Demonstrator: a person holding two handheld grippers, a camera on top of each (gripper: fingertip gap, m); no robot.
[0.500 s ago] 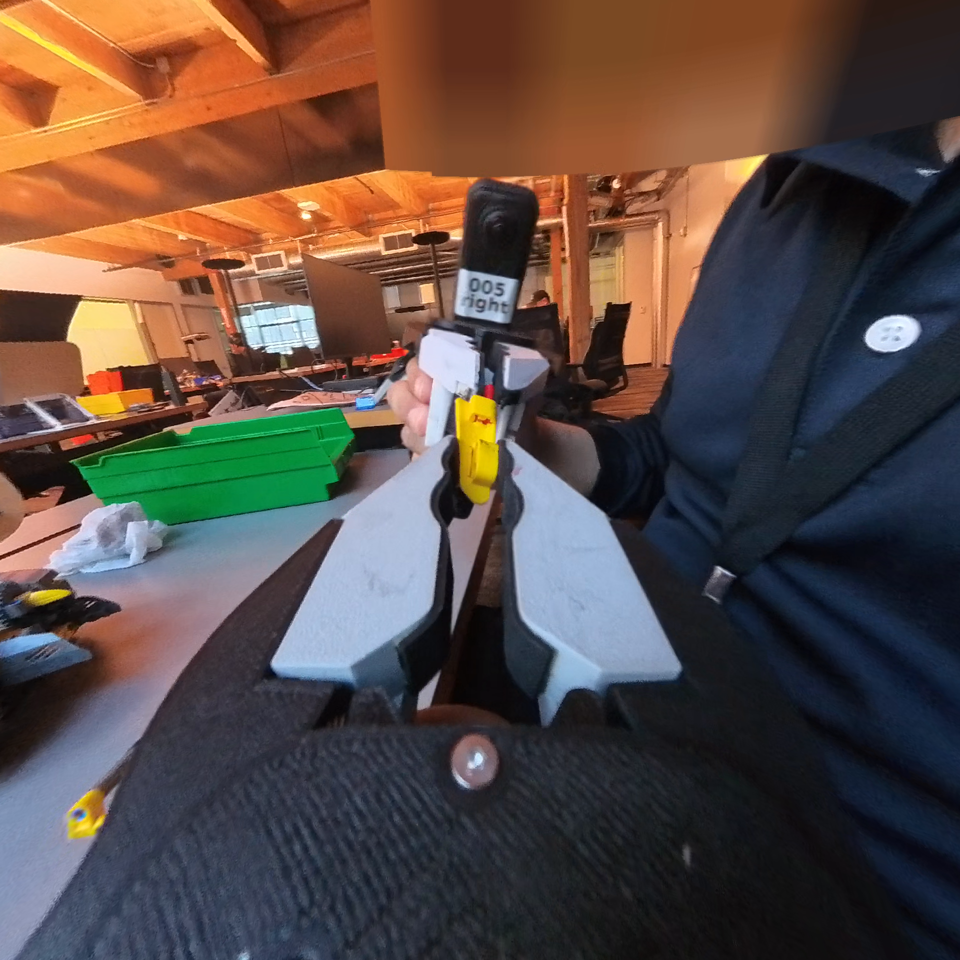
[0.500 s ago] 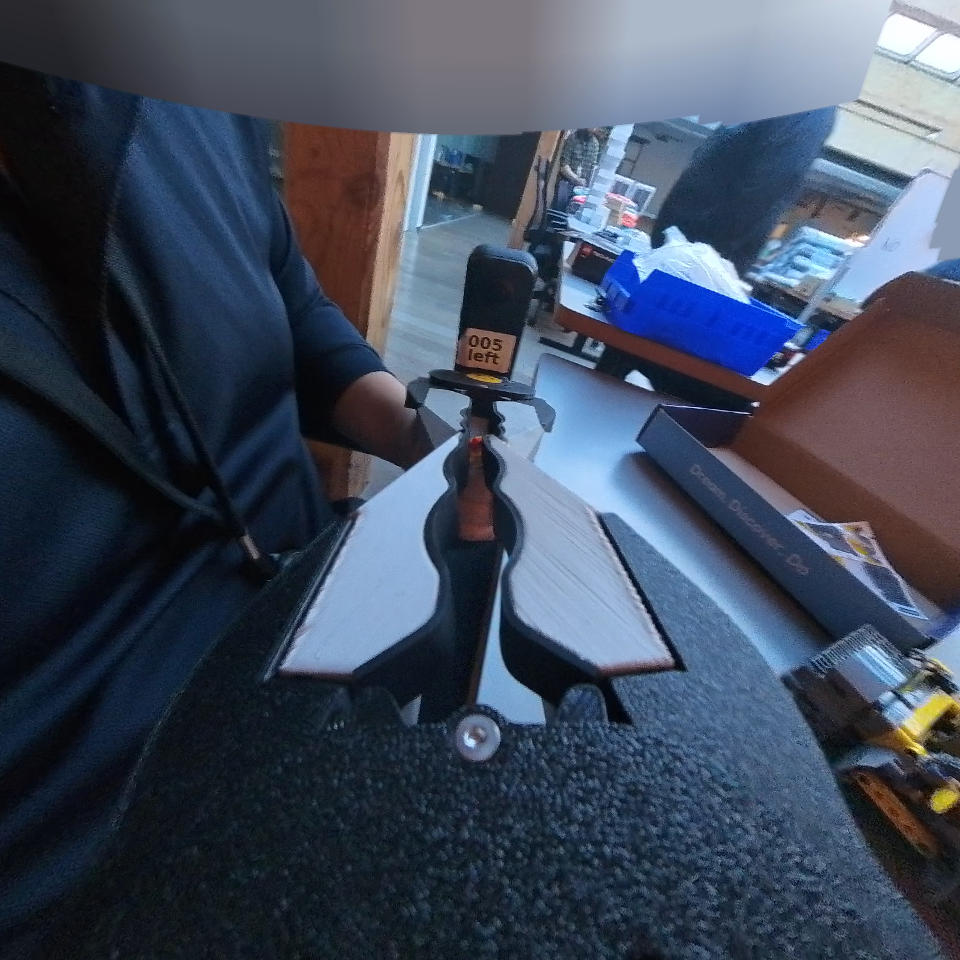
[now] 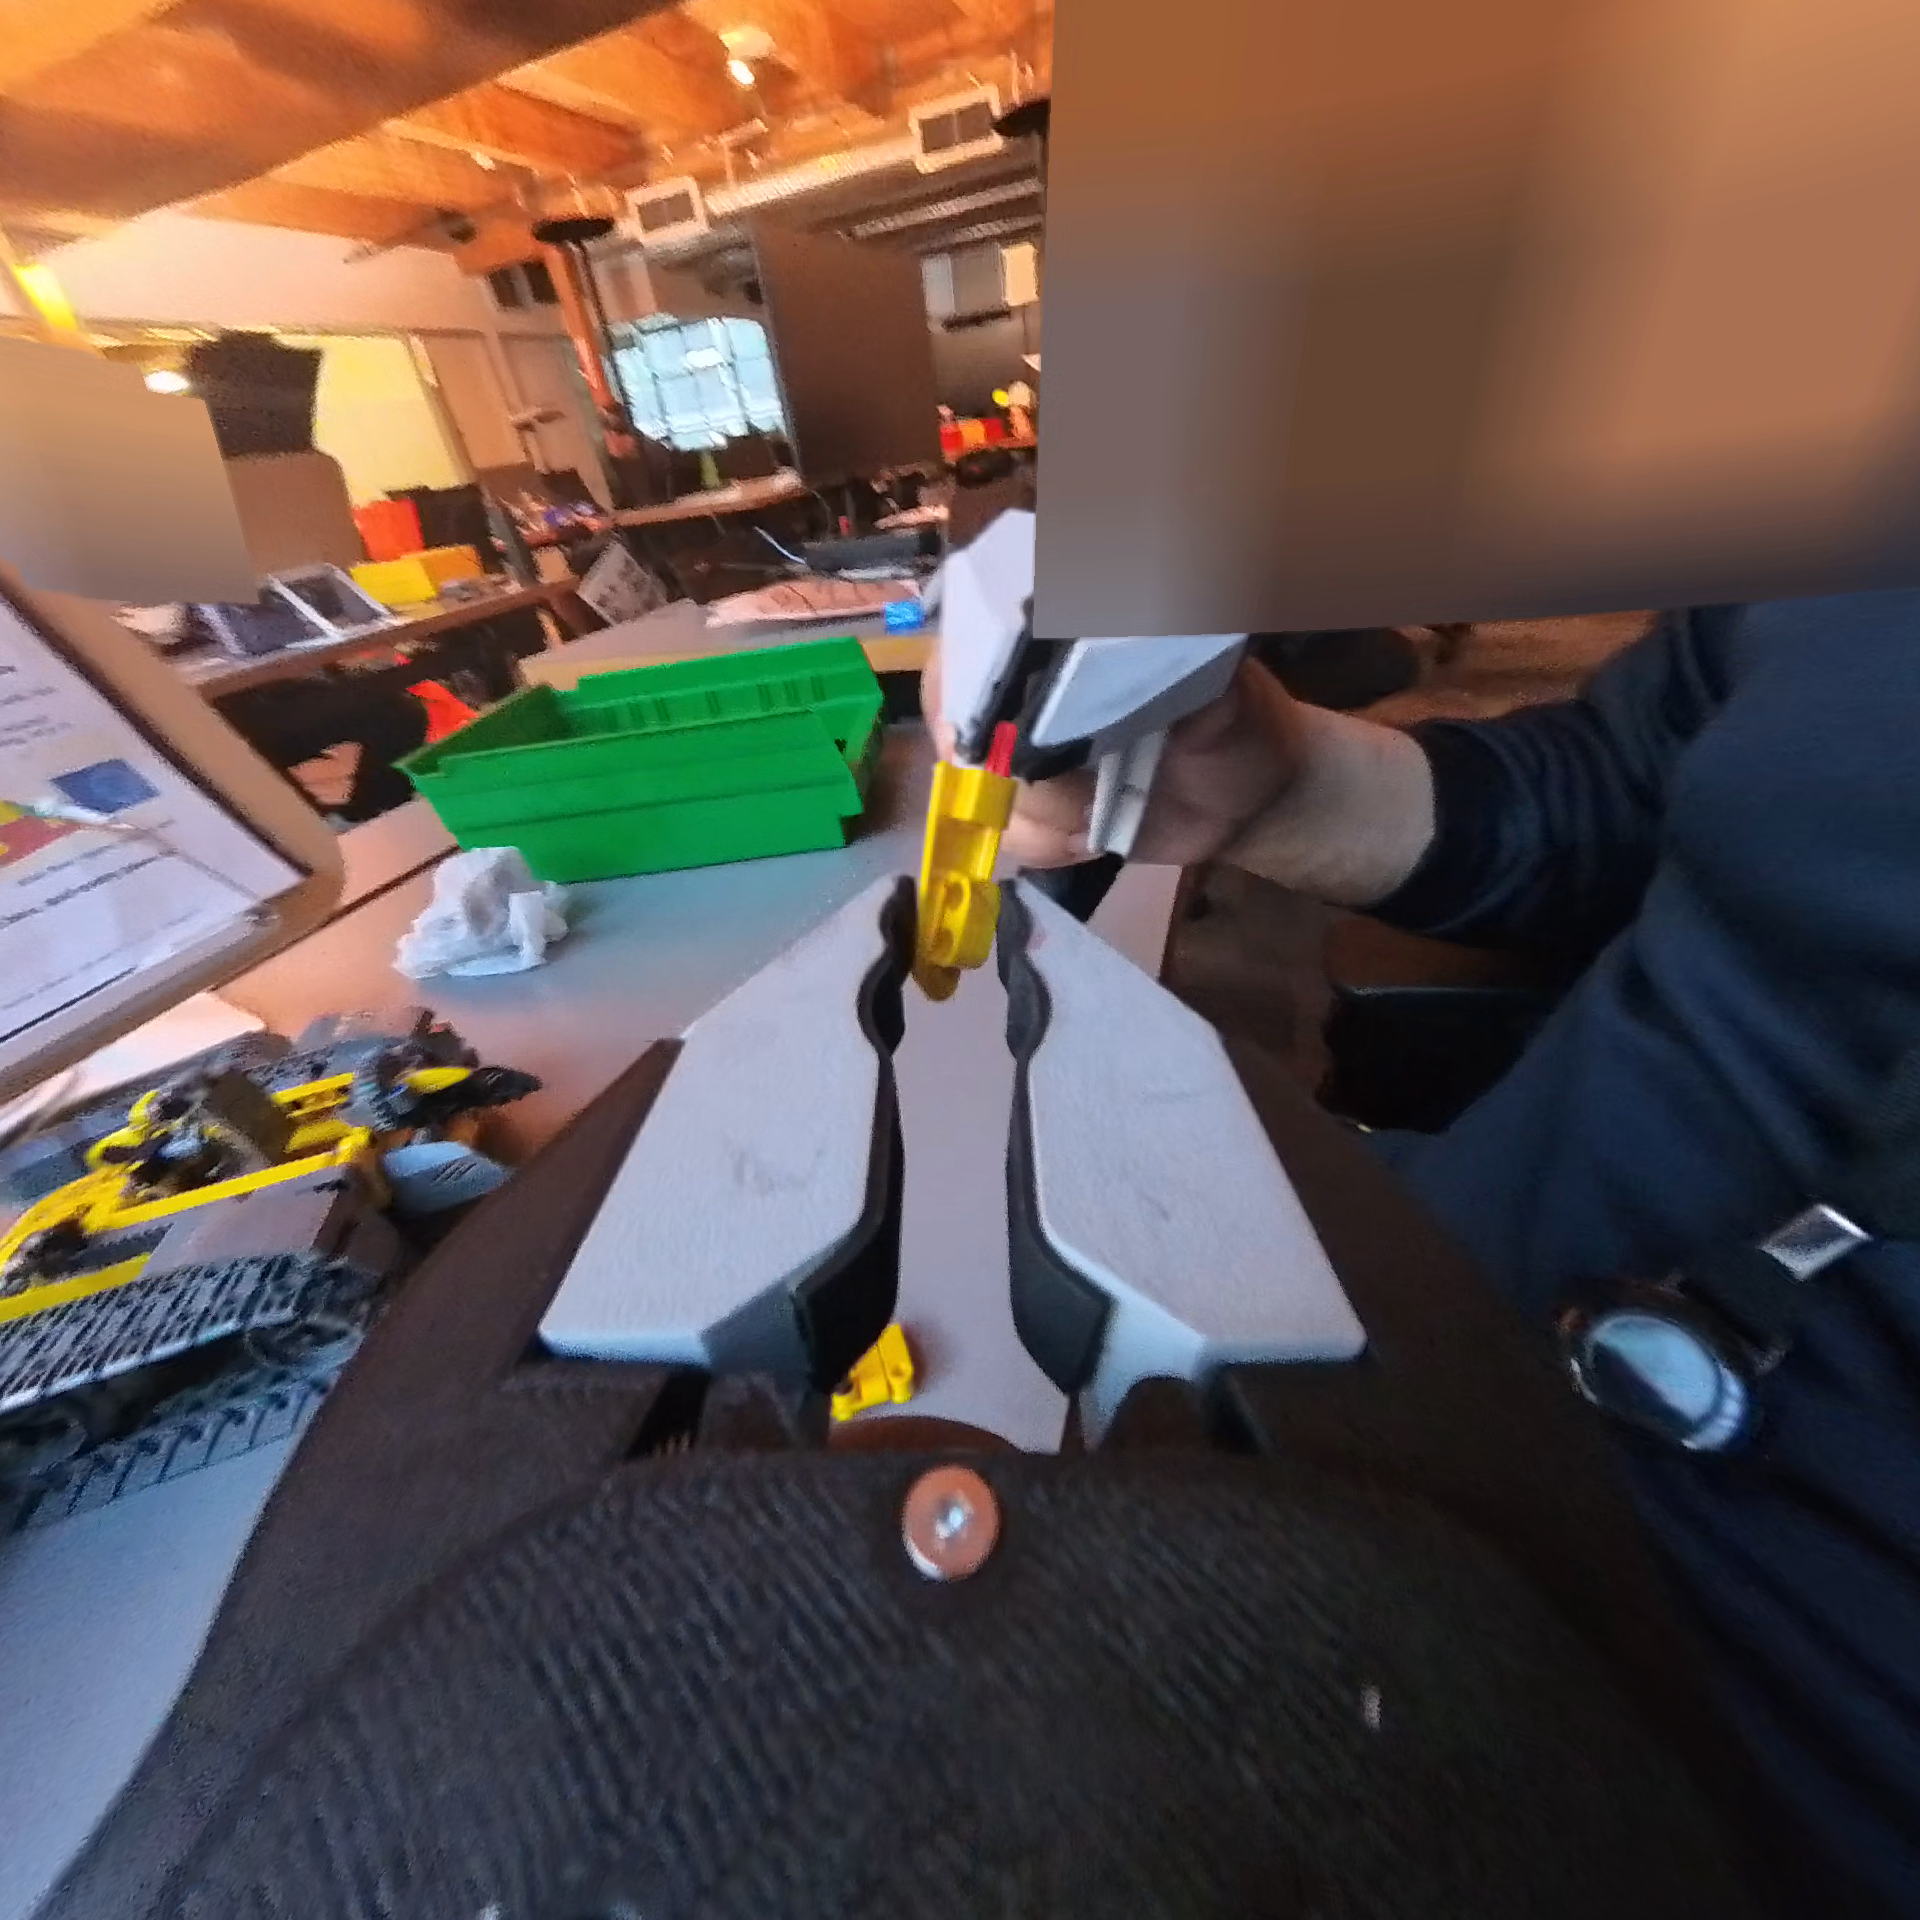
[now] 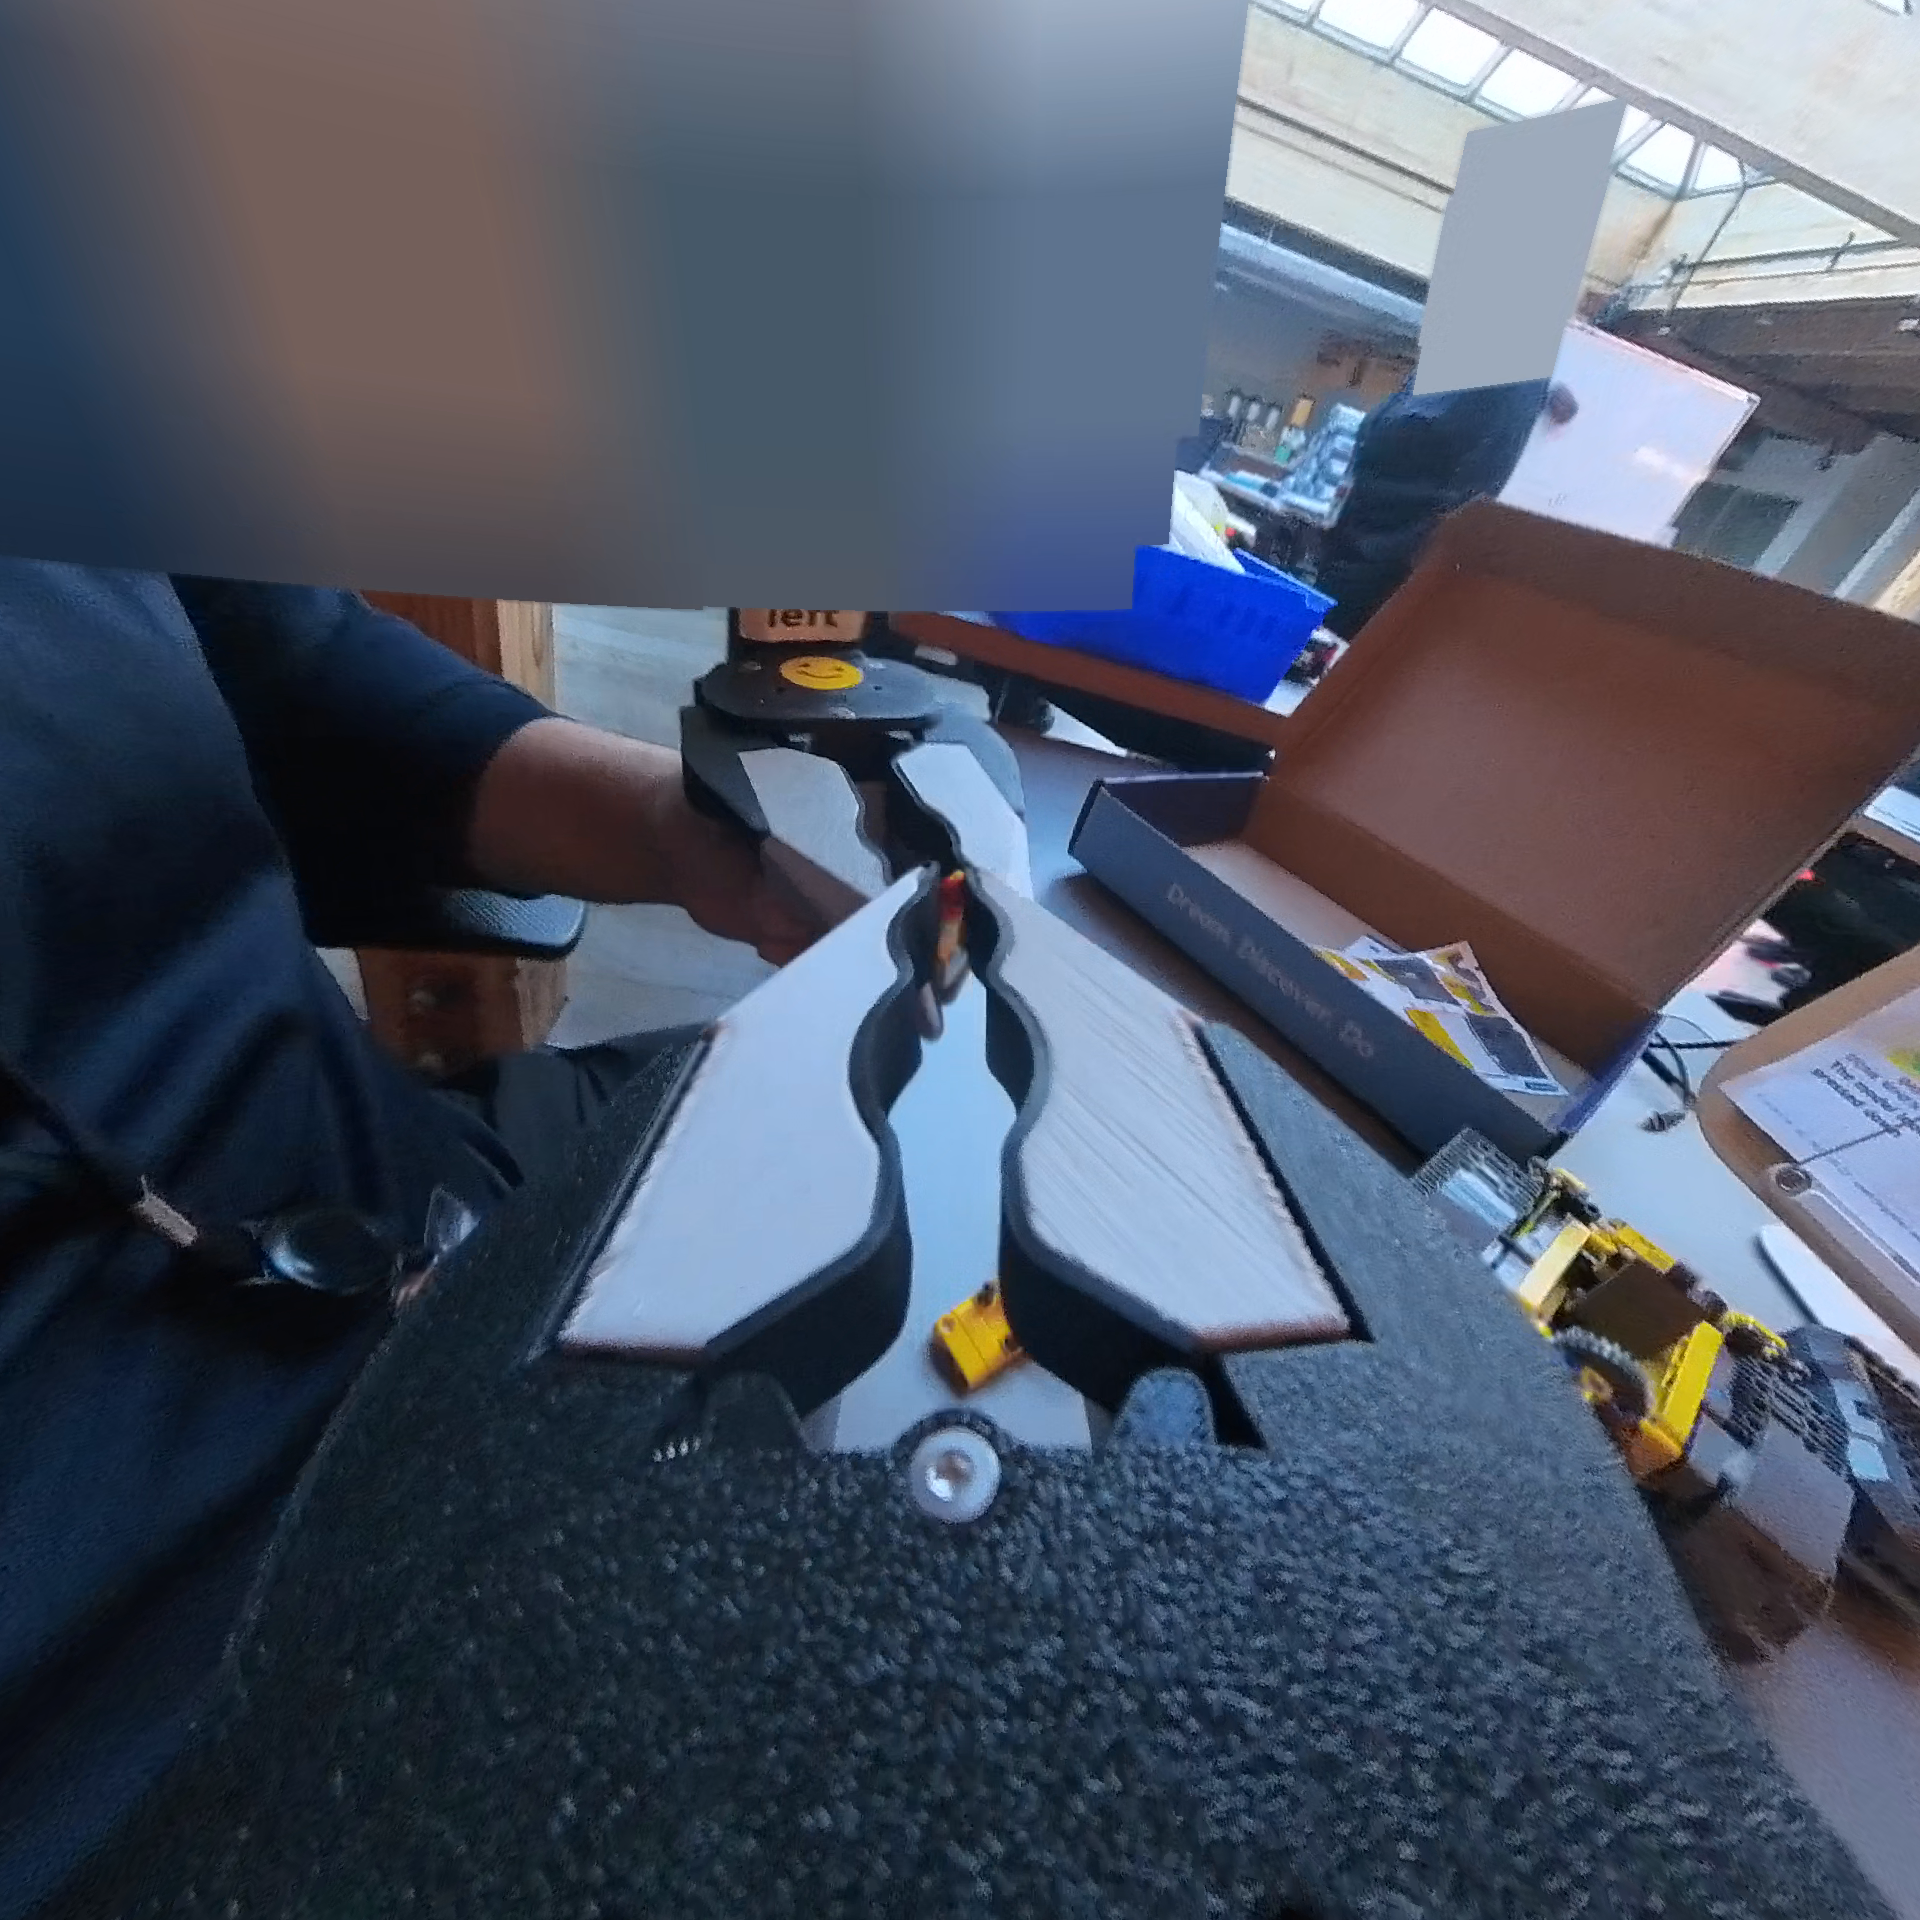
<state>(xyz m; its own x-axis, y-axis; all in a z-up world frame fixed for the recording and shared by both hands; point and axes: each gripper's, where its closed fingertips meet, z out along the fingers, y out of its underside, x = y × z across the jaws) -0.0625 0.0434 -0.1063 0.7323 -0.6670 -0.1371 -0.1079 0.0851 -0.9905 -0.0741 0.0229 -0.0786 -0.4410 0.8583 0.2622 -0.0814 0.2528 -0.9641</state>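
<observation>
Both views are moderately bright, with mixed lighting. In the left wrist view, warm ceiling lamps (image 3: 740, 64) tint the timber ceiling orange; a distant window (image 3: 694, 379) is overexposed. In the right wrist view, daylight enters through skylights (image 4: 1558, 73) at upper right and clips to white. Motion blur softens the toy vehicle (image 3: 208, 1174) and the green bins (image 3: 665, 769). Wide-angle distortion bends straight lines near the frame edges. The nearest foreground housing is soft. Shadows on the table (image 3: 665, 935) are faint and diffuse.

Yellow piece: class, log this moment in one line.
left gripper: grips yellow piece | right gripper: grips its top | loose yellow part: on table
</observation>
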